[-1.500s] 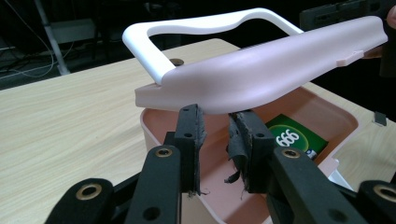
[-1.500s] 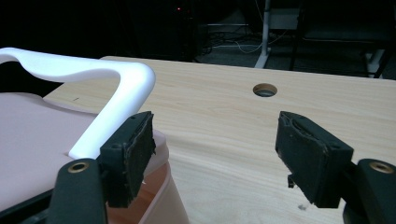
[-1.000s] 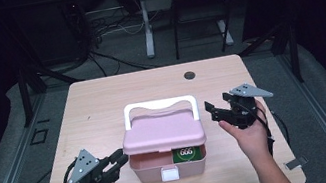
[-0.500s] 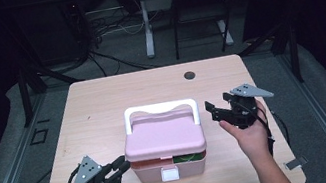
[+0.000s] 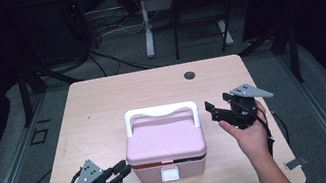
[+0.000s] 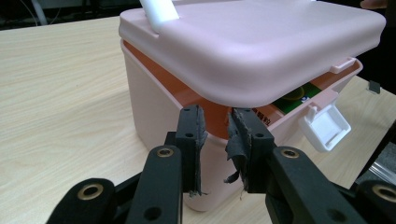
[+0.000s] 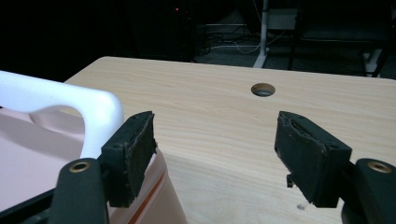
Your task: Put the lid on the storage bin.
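- Sitting mid-counter (image 5: 103,107), the pink lidded box (image 5: 165,144) is lying between both tongs.
- Left tongs (image 6: 217,135) are nearly pressed together, empty, at its corner.
- Right tongs (image 7: 215,154) are spreading beside the white handle (image 7: 70,107).
- Left gripper view is revealing the lid ajar, white latch (image 6: 327,126) hanging.

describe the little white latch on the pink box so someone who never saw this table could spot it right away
On the wooden table sits a pink box with a white handle on its lid. On the box's front wall, facing the person, a small white latch hangs open below the lid's edge. It is the one white square part low on the front; the handle is the big arch on top.
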`<state>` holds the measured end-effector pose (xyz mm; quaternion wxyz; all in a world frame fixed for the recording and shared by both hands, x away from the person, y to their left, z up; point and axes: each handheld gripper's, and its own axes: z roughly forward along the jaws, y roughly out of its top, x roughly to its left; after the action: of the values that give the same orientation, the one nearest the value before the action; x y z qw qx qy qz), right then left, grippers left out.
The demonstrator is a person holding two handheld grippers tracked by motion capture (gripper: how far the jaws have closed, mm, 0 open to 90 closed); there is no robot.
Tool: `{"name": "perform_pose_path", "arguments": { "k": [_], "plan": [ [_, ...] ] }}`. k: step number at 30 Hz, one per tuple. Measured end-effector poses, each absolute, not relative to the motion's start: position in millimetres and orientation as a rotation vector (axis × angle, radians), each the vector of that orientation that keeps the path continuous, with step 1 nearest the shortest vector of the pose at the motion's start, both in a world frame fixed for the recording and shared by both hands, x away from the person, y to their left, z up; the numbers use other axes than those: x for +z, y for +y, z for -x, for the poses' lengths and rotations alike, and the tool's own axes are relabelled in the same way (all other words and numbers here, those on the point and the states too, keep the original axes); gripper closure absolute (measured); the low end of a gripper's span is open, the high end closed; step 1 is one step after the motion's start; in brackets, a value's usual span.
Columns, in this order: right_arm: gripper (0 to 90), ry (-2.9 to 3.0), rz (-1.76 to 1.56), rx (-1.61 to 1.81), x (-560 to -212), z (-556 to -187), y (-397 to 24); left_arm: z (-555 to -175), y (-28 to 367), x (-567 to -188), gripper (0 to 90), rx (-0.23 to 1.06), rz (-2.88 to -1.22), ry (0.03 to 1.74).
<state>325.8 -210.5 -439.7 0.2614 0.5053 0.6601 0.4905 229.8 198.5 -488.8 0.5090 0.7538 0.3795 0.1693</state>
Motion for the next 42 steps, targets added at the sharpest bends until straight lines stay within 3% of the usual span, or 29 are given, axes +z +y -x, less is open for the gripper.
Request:
{"name": "perform_pose_path", "arguments": {
  "k": [22, 42],
  "plan": [
    [28.5, 1.788, -1.367, 1.329, -439.4, -325.2, -209.8, -226.3, 204.3, -496.4, 72.7, 0.400, -1.813, 0.952],
    [33.9, 1.797, -1.352, 1.328, -441.4, -326.1, -210.8, -247.5, 221.4, -518.6, 61.0, 0.426, -1.775, 1.077]
  ]
}}
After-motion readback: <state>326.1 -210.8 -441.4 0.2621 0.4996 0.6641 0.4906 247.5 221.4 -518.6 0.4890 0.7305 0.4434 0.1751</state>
